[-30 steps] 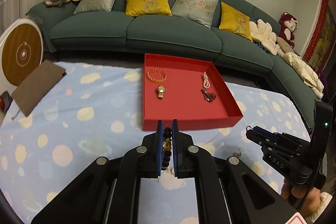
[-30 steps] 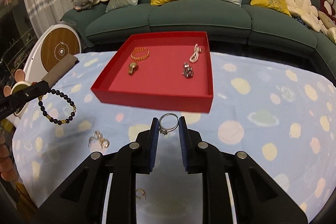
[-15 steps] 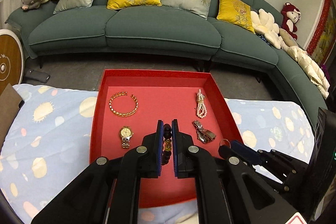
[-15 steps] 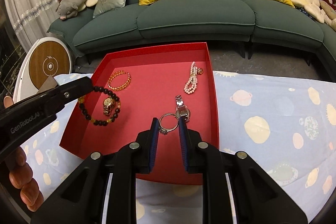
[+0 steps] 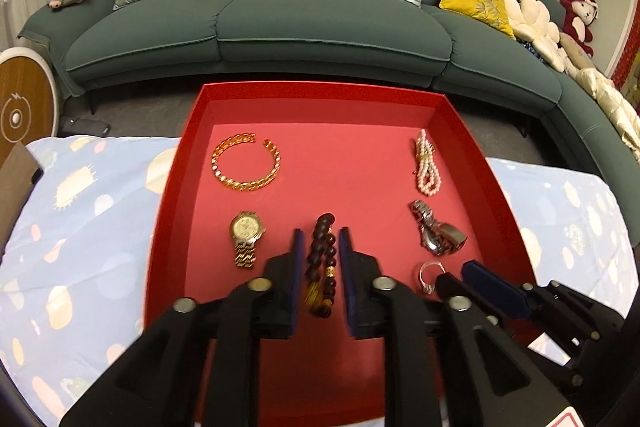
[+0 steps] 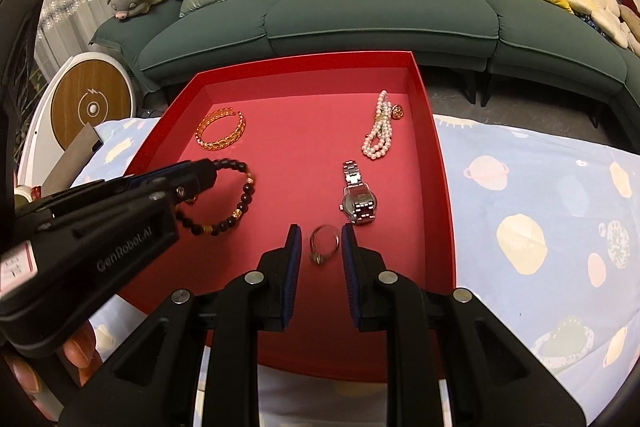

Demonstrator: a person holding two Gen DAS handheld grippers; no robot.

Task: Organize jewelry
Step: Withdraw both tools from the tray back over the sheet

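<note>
Left gripper [image 5: 320,243] stood over the red tray [image 5: 460,119], jaws opening, the dark bead bracelet [image 5: 322,263] between them with gaps either side. Right gripper [image 6: 320,241] flanked a ring [image 6: 324,243]; contact was unclear. Only the left view showed the gold watch [image 5: 246,231]. Only the right view showed a small red-gold charm [image 6: 397,112] beside the pearls [image 6: 378,135]. The tray's near edge was hidden.

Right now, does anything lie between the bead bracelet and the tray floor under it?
Nothing visible. The left gripper's jaws are opening with the bracelet between them, bare tray floor beneath, the gold watch and silver watch off to either side.
</note>
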